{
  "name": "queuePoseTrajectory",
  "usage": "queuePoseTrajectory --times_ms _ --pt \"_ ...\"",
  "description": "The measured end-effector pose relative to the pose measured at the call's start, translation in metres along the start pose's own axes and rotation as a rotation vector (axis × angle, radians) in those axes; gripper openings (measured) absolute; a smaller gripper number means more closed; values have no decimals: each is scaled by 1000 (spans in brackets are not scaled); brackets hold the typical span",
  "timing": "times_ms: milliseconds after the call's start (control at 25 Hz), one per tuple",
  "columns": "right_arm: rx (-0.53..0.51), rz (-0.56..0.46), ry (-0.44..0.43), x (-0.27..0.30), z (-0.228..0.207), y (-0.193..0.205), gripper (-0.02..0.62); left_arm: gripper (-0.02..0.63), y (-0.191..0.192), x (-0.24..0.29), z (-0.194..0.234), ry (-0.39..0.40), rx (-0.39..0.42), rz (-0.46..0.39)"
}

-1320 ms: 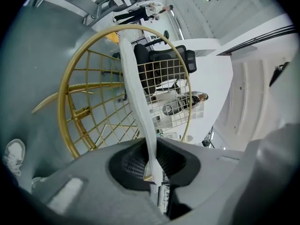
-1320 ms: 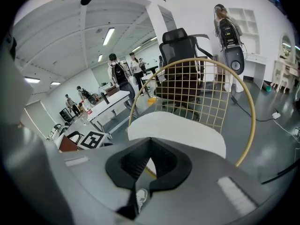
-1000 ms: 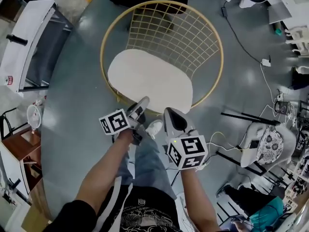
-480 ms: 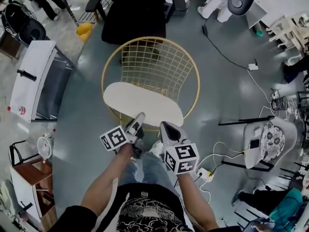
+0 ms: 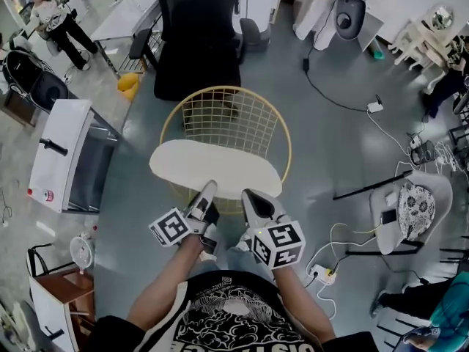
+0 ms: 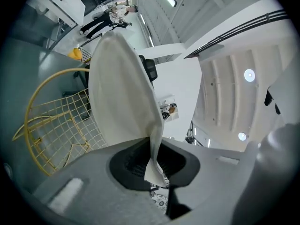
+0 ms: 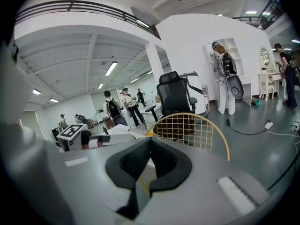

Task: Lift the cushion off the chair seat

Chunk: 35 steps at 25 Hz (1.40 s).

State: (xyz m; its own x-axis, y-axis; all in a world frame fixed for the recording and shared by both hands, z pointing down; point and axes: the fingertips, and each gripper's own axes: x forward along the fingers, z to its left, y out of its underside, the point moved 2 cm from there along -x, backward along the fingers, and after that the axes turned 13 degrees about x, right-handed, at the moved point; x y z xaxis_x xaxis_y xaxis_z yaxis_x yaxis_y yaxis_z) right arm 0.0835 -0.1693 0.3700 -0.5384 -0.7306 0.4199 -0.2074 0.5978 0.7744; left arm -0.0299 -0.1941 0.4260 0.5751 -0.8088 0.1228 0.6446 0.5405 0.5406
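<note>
A white oval cushion (image 5: pixel 212 169) hangs roughly flat above the seat of a gold wire chair (image 5: pixel 284 139). My left gripper (image 5: pixel 207 193) is shut on its near edge. In the left gripper view the cushion (image 6: pixel 122 88) rises edge-on from the pinched jaws, with the chair's wire back (image 6: pixel 33 102) behind it. My right gripper (image 5: pixel 248 195) sits at the same edge, a little to the right, with its jaws closed. In the right gripper view pale cushion fabric (image 7: pixel 123 136) shows just past and between the pads, and the chair rim (image 7: pixel 206 121) lies beyond.
A black office chair (image 5: pixel 196 42) stands behind the wire chair. A white cabinet (image 5: pixel 58 160) is at left and a patterned chair (image 5: pixel 410 207) at right. Cables and a power strip (image 5: pixel 322 273) lie on the grey floor. People (image 5: pixel 55 17) stand far off.
Both grippers have risen with the cushion's near edge between them. The cushion has come up off the chair seat. The chair now looks smaller and farther below.
</note>
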Motion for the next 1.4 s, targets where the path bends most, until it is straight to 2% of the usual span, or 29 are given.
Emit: queuePoseTrajectory --times_ms 200,560,760,920,1400 --pt "-1 -72 7 -10 5 -23 0 35 -24 3 -37 62 6 -61" --pt "-59 -169 -11 -13 13 -58 0 34 -42 8 -77 132 55 -94" --pt "-48 -177 5 -12 13 -61 0 35 -48 9 -83 153 79 -91" --pt "-44 -175 12 -4 13 -66 0 34 -54 13 -77 146 65 -87" --pt "-47 -174 24 -8 -1 -60 0 35 -40 20 -73 137 43 -80"
